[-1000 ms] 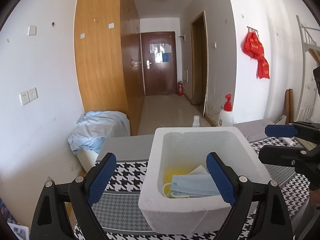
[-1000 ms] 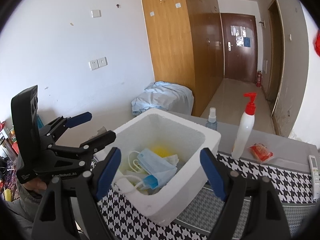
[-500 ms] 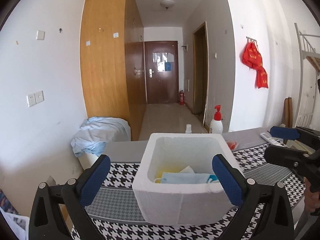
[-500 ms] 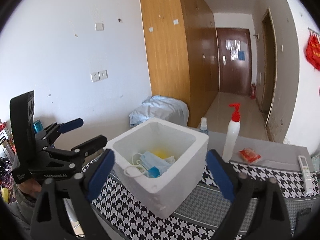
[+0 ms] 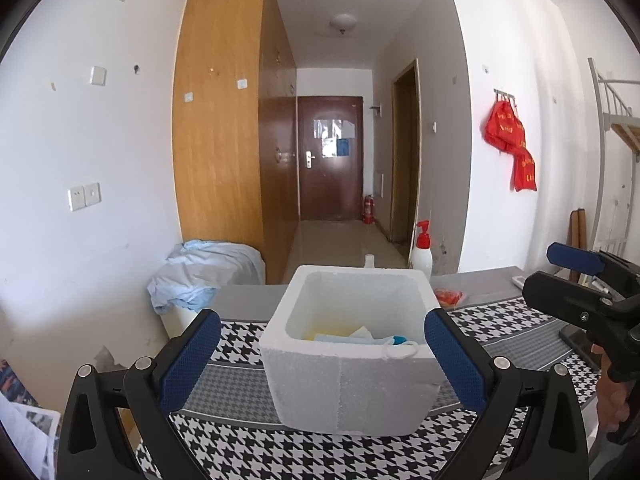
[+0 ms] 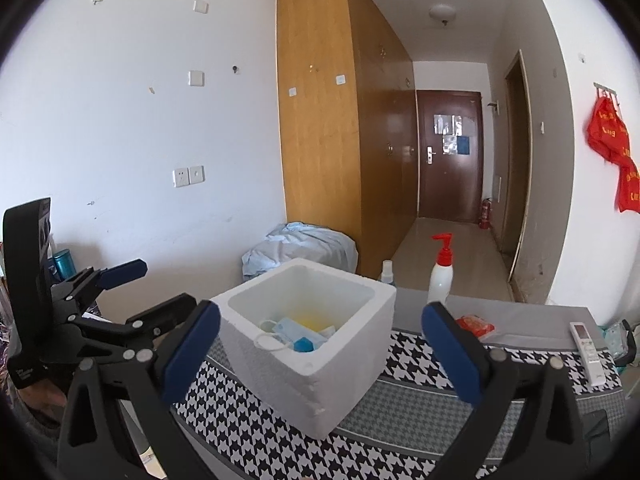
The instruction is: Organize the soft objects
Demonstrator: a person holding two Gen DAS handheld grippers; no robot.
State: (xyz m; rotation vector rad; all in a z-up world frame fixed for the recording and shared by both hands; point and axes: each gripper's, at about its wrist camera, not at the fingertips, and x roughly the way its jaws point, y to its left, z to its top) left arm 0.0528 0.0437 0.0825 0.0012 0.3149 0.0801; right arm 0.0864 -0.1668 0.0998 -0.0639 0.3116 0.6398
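A white foam box [image 5: 348, 376] stands on the houndstooth table cloth [image 5: 240, 392]; it also shows in the right wrist view [image 6: 340, 340]. Blue face masks [image 6: 298, 330] with white ear loops lie inside it, over something yellow; the masks also show in the left wrist view [image 5: 348, 338]. My left gripper [image 5: 320, 356] is open and empty, held back from the near side of the box. My right gripper [image 6: 320, 352] is open and empty, back from the box's right corner. Each gripper shows at the edge of the other's view.
A pump bottle with a red top [image 6: 440, 276] and a small spray bottle [image 6: 386, 272] stand behind the box. A red packet [image 6: 476, 326] and a white remote [image 6: 586, 346] lie on the table at the right. A pale blue cloth heap [image 5: 204, 272] sits beyond the table's left end.
Both grippers have pulled back and up from the box, so it looks smaller and farther. The masks have stayed in the box.
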